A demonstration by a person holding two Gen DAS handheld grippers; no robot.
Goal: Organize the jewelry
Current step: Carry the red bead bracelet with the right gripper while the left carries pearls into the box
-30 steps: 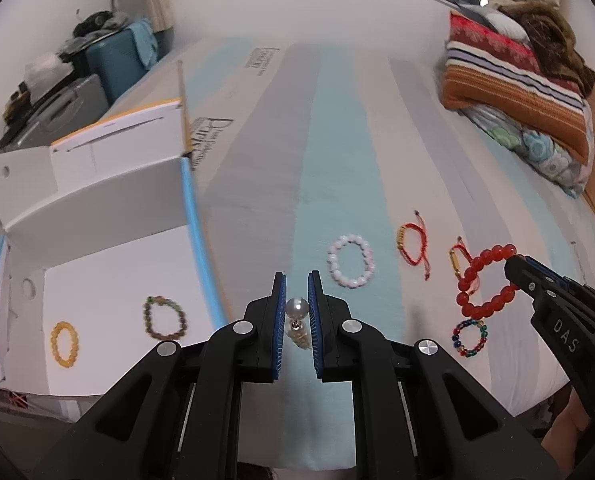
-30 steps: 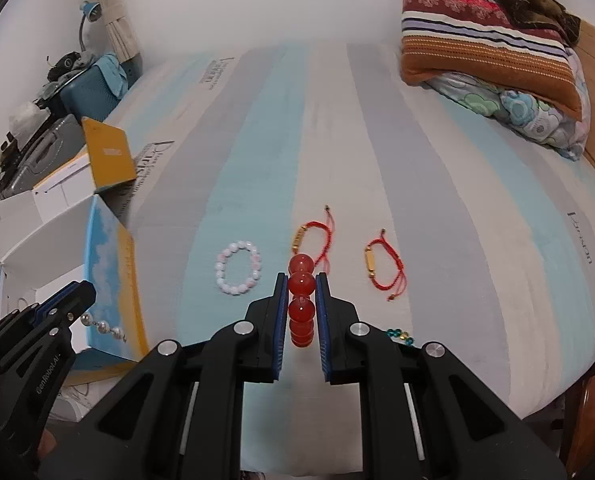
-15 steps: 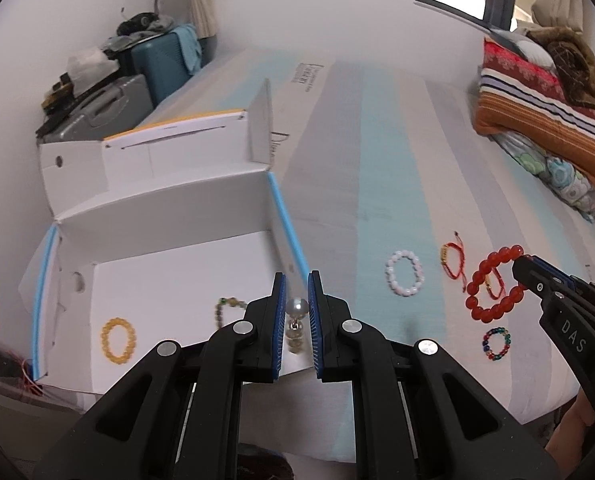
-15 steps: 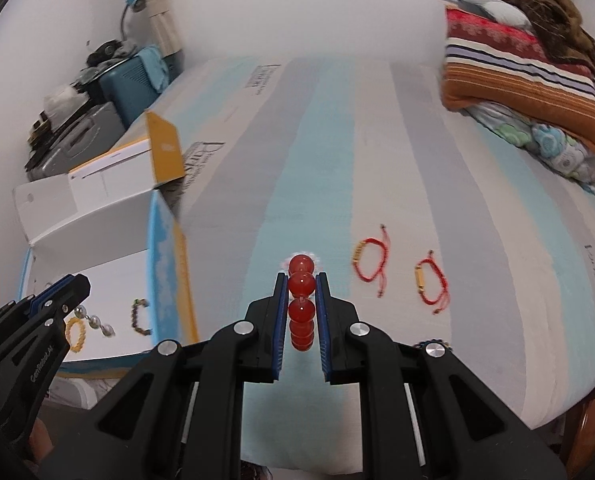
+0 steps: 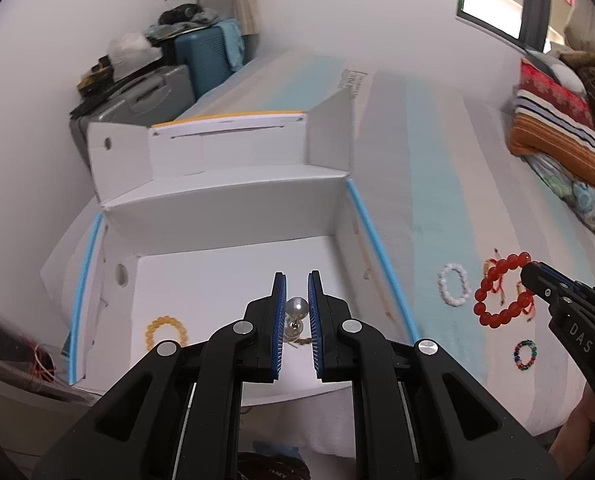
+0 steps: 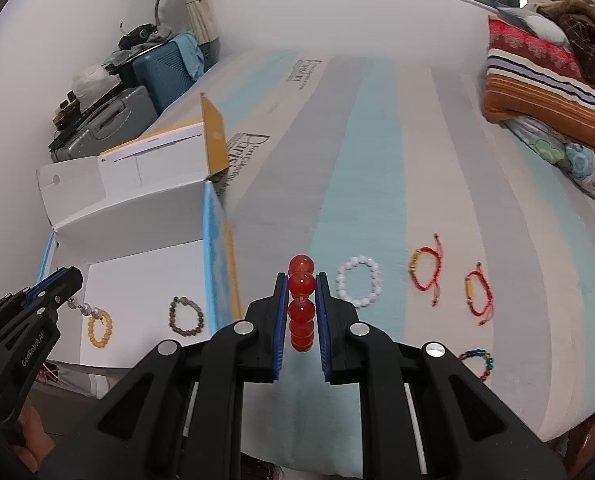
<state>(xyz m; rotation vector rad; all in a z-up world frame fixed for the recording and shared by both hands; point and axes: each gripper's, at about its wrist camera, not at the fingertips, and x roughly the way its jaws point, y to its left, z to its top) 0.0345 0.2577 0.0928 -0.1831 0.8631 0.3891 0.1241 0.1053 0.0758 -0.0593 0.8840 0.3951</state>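
Two views, left wrist first: left tool clamped on pearl bracelet — a second ago over striped bed, now above white box floor, near yellow bead bracelet.

Right wrist: right tool clamped on red bead bracelet, shifted toward box edge, not yet over it. White bracelet, two red cord bracelets remain on bed.

Judgement — both drops close.
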